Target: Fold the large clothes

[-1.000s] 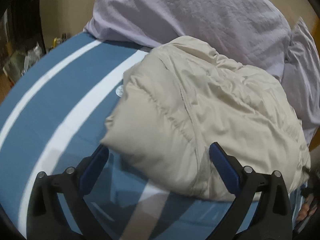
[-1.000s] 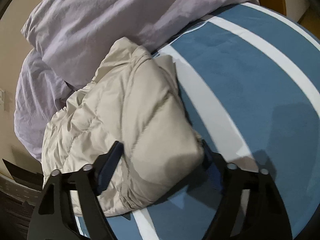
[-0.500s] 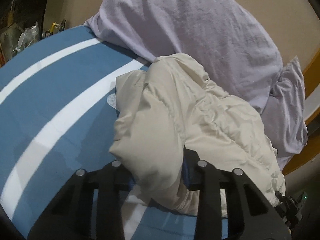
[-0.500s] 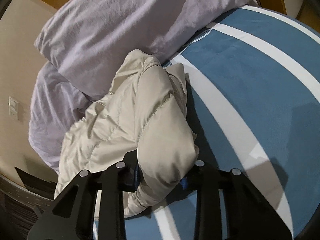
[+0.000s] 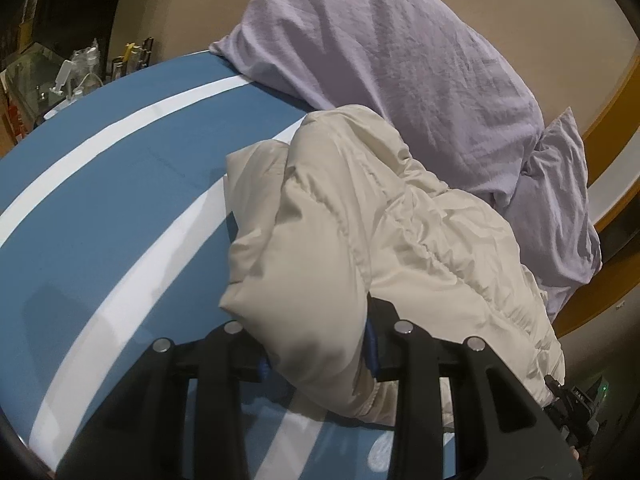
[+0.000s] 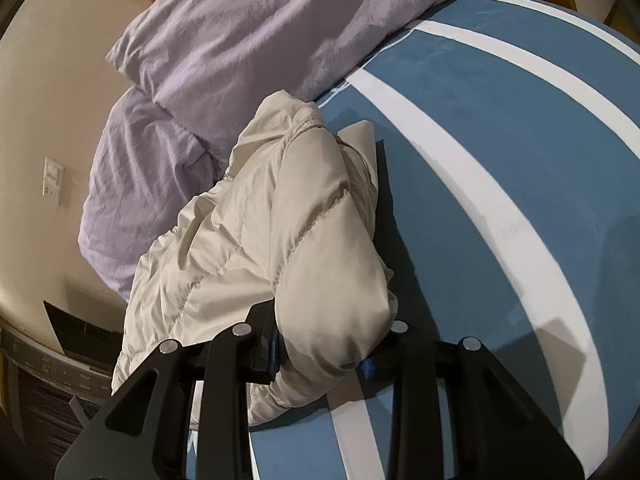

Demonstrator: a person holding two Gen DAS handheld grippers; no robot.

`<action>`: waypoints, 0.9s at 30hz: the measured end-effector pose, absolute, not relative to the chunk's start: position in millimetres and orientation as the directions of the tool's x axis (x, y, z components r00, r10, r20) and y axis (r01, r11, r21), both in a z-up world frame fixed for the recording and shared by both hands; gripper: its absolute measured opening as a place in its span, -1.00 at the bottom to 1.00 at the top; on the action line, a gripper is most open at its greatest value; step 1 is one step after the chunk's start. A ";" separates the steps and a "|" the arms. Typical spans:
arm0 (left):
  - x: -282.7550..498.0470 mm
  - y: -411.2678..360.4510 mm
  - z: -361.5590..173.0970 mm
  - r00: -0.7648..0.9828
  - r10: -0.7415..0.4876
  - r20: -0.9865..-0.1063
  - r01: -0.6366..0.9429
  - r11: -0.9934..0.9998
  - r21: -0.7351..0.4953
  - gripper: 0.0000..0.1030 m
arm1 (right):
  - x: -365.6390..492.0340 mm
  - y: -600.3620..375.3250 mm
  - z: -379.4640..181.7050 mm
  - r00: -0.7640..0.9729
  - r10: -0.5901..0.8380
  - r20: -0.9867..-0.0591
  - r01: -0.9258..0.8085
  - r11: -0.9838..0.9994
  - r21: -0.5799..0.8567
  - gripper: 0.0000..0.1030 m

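The cream puffer jacket (image 5: pixel 360 240) lies bunched on the blue bed cover with white stripes (image 5: pixel 100 208), its far side touching the lilac pillows (image 5: pixel 400 72) at the head of the bed. Each claw has a padded edge of it pinched. The left claw (image 5: pixel 316 356) is narrowed onto a thick roll of the near edge, with the blue pads pressing in from both sides. The right claw (image 6: pixel 320 356) grips another fat bulge of the same near edge in the same way.

The jacket already looks doubled over on itself: the quilted panels sit in layers and no sleeve is spread out flat. It is not yet a neat parcel, though. The surface is puffed and creased, one corner (image 6: pixel 360 136) sticks out on the blue cover, and the side by the pillows is heaped rather than squared.

As a judgement, the fold is well under way but unfinished. The gripped edge has probably to be carried over the rest and laid down. After that the bundle needs pressing flat and squaring. Whether any more clothes wait cannot be told.
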State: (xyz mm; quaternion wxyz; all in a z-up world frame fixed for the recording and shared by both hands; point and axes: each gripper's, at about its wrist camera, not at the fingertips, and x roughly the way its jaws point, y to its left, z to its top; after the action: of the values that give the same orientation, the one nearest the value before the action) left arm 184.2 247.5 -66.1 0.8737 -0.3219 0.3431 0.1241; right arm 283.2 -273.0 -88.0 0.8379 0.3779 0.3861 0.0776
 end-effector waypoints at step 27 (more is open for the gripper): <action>170.8 242.4 -60.7 0.691 0.148 -0.708 -0.559 0.729 -0.394 0.78 | 282.5 -187.1 -24.7 0.693 0.294 -0.658 -0.079 0.938 0.337 0.23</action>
State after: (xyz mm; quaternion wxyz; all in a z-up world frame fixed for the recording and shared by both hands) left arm 170.8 242.4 -60.7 0.8670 -0.3062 0.3361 0.2040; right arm 282.5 -187.1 -24.7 0.9091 0.1424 0.3778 0.1027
